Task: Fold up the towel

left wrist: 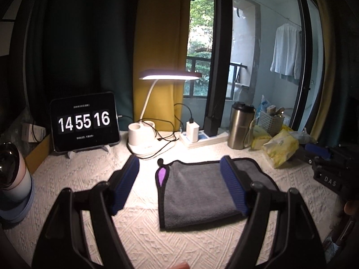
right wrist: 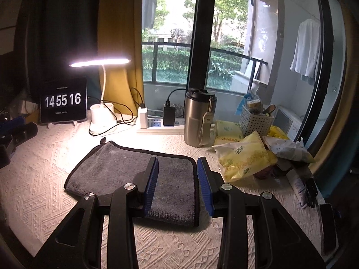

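From the left wrist view, the left hand-held gripper (left wrist: 179, 186) is spread wide and holds nothing. The grey microfibre towel with black edging (left wrist: 197, 192) lies flat on the cream textured worktop (left wrist: 89, 174), already doubled over, it seems, with a small purple tag at its 10 o'clock corner. The left blue pad is over bare cloth cover at 9 o'clock of the towel, the right pad over the towel itself, probably so a free edge can be taken for a further fold. At 12 o'clock stand the white desk lamp (left wrist: 143, 134), the black tablet clock (left wrist: 84, 123) and the steel tumbler (left wrist: 240, 125).

From the right wrist view, the right hand-held gripper (right wrist: 177, 183) is also spread, empty, astride the towel's 3 o'clock edge. Yellow tissue packets (right wrist: 244, 157) lie near at 2 o'clock and could hinder a wide sweep.
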Tool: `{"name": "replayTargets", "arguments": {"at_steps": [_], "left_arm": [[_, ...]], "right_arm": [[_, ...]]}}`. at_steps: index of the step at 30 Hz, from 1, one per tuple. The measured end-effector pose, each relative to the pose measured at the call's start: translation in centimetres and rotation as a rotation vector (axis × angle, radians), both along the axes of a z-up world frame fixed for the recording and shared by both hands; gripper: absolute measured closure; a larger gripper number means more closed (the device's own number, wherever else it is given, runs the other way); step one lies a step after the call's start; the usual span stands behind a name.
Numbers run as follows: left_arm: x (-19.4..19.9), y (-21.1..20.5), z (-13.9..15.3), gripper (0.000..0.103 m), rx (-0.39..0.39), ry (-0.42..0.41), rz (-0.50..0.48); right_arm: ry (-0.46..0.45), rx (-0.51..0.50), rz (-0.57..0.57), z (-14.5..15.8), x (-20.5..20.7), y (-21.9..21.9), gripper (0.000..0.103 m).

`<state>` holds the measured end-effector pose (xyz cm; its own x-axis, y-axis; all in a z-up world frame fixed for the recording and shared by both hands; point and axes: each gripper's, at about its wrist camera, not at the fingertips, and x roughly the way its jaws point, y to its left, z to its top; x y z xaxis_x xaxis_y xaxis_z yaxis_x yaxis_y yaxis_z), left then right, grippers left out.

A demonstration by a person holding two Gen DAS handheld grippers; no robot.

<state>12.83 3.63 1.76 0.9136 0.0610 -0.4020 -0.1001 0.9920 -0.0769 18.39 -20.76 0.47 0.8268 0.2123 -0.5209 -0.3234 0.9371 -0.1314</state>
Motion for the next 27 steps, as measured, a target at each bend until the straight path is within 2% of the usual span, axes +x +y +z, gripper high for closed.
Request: {"name": "replayTargets", "arguments": {"at_steps": [16,27], "left_arm": [[-5.1,-1.6,1.2,0.027,0.021,-0.068,-0.023],[-8.7,-3.2,1.8,0.027,0.015,-0.135,-0.068]], "right_arm": [[-0.088,0.012,-0.005,1.6,-6.2,-1.0,0.065],[-0.172,0.057,-0.001,2.7,-10.8,-2.4,0.065]]}}
